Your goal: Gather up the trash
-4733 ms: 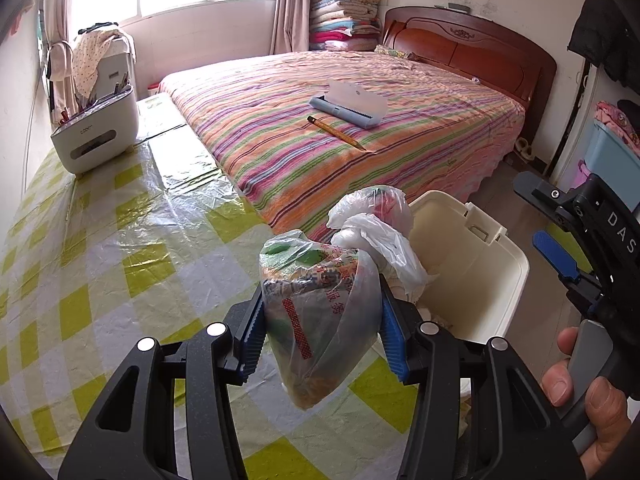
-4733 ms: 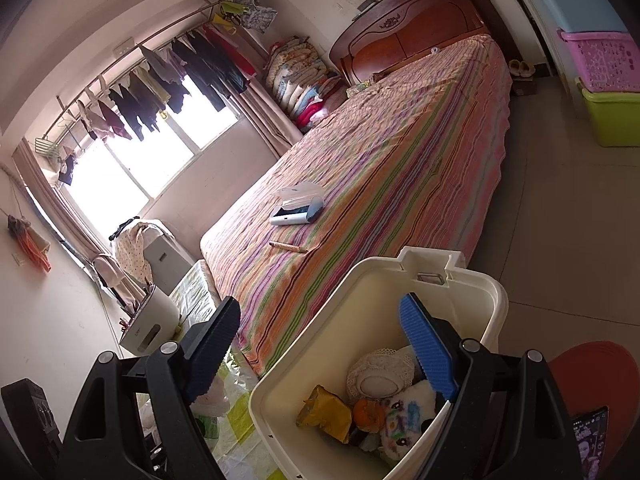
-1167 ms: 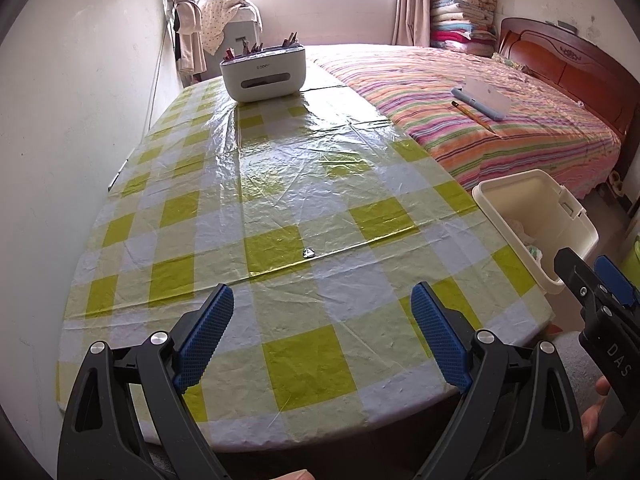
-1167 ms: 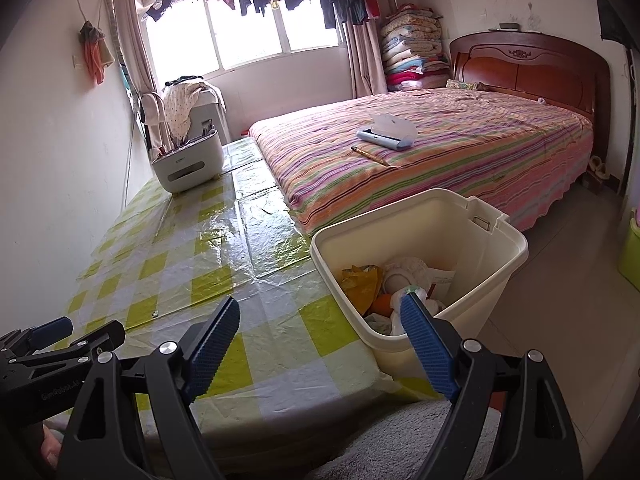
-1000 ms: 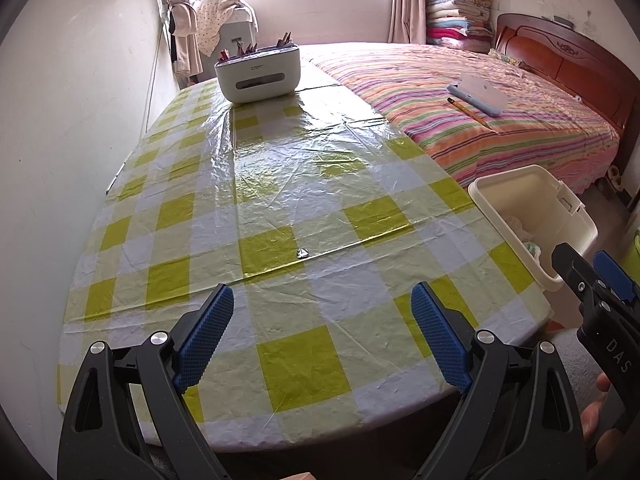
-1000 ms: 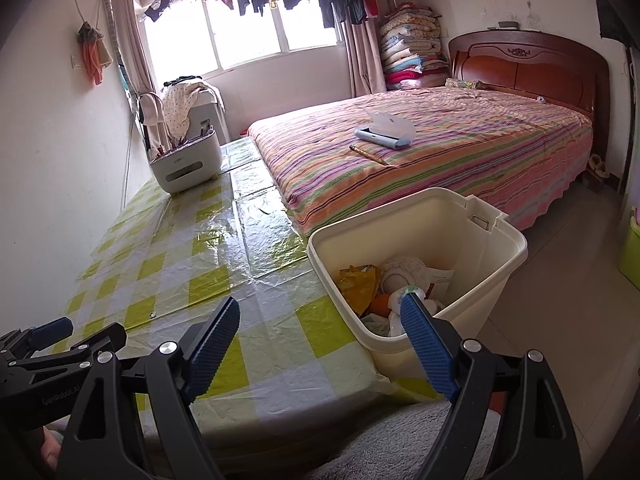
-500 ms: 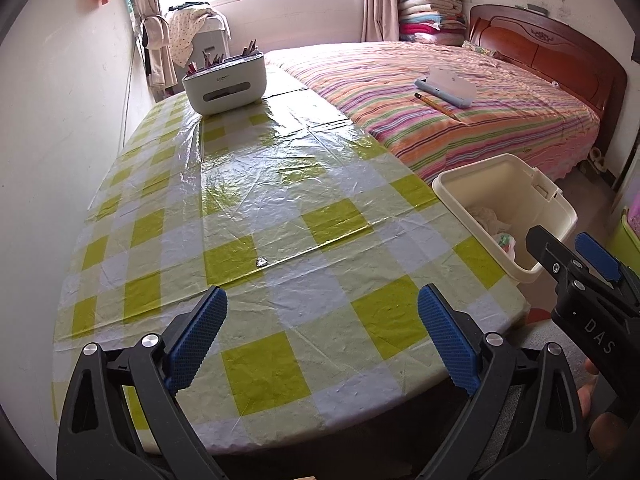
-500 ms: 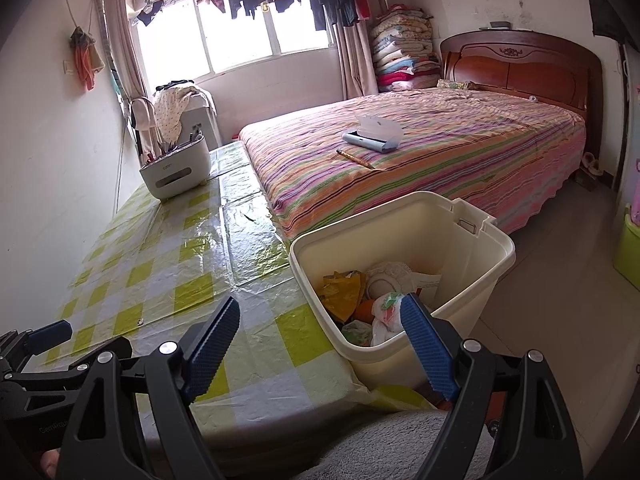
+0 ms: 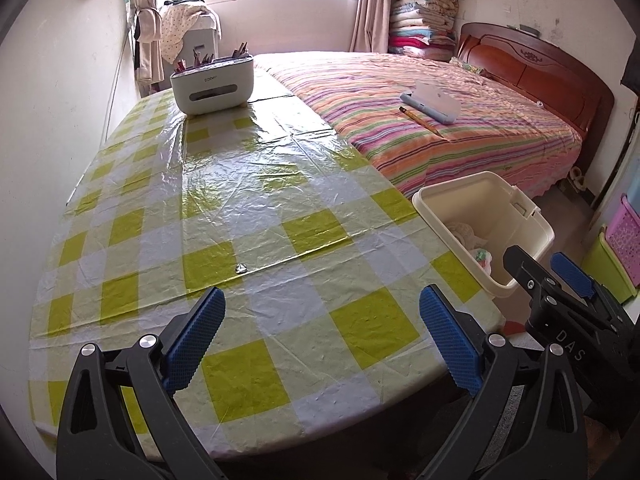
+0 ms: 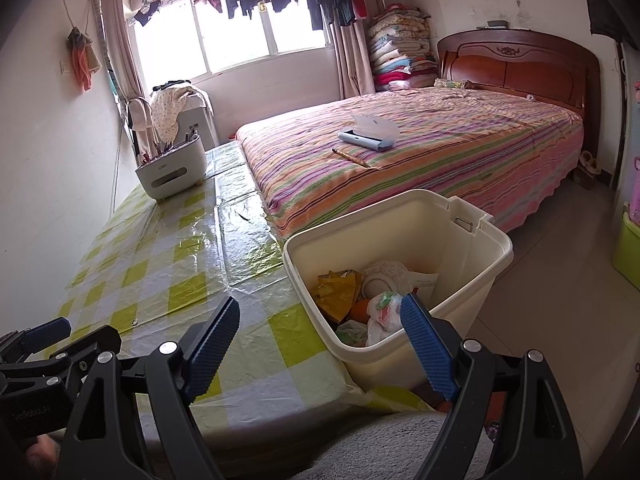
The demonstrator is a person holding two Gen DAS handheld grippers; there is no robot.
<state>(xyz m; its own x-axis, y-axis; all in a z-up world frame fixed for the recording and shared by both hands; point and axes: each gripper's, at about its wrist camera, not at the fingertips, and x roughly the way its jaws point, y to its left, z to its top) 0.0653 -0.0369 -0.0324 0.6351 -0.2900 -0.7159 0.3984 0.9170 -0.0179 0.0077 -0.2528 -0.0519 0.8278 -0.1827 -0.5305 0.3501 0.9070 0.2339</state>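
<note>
A: Can you read any words here?
B: Yes. The white letters "DAS" are on the black right gripper (image 9: 570,276), seen from the left wrist.
A: Anything else?
B: The white box (image 9: 213,81) on the table has grey letters, too small to read.

A white box (image 9: 213,86) with pens sticking up stands at the far end of the bench (image 9: 240,184), which has a yellow and white checked cover. Beside the bench is a striped bed (image 9: 440,128), and on it lie a blue case (image 9: 430,106) and a pencil (image 9: 418,120).
</note>
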